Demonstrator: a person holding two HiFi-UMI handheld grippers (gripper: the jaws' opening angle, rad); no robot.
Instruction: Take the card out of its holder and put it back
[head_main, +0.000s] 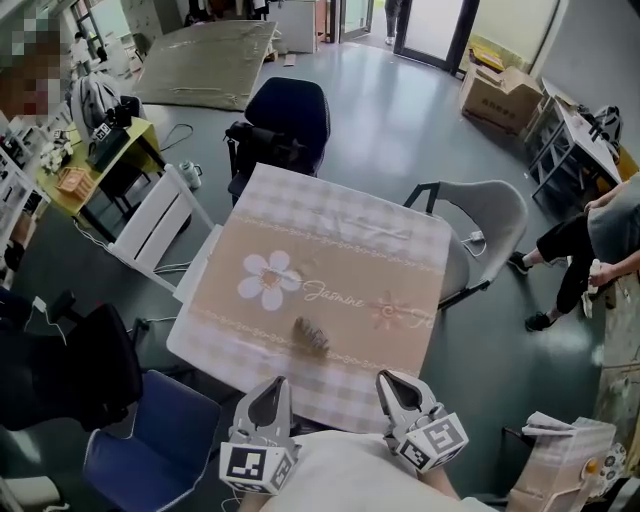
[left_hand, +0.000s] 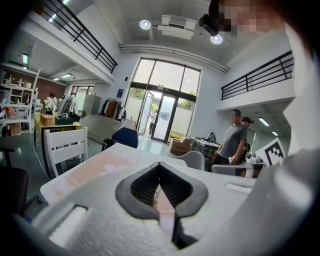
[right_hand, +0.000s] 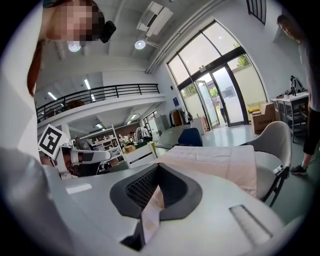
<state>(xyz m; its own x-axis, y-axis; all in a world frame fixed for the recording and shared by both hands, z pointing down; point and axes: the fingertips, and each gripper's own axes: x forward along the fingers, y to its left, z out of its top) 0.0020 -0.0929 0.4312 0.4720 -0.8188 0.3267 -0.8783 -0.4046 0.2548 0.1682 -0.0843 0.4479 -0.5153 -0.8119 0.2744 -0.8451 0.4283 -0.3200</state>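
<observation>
**Head view.** A table with a pink checked cloth is seen from above. 1 white flower is printed on the cloth. A small dark holder is lying on the cloth, near the front edge, below the flower. The card cannot be made out in it. The left gripper and the right gripper are held over the front edge of the table, side by side. Both are apart from the holder, which is between them and a little ahead. A blue chair is set at the far side, a grey chair at the right and a white chair at the left.

**Left gripper view.** The 2 jaws are closed together at their tips. Nothing is held between them. Only the cloth is seen through the small gap behind the tips. 2 people are seen far back on the right.

**Right gripper view.** The 2 jaws are closed here too, tip to tip, and nothing is gripped. The cloth is spread out past them, and the grey chair is seen to the right.
</observation>
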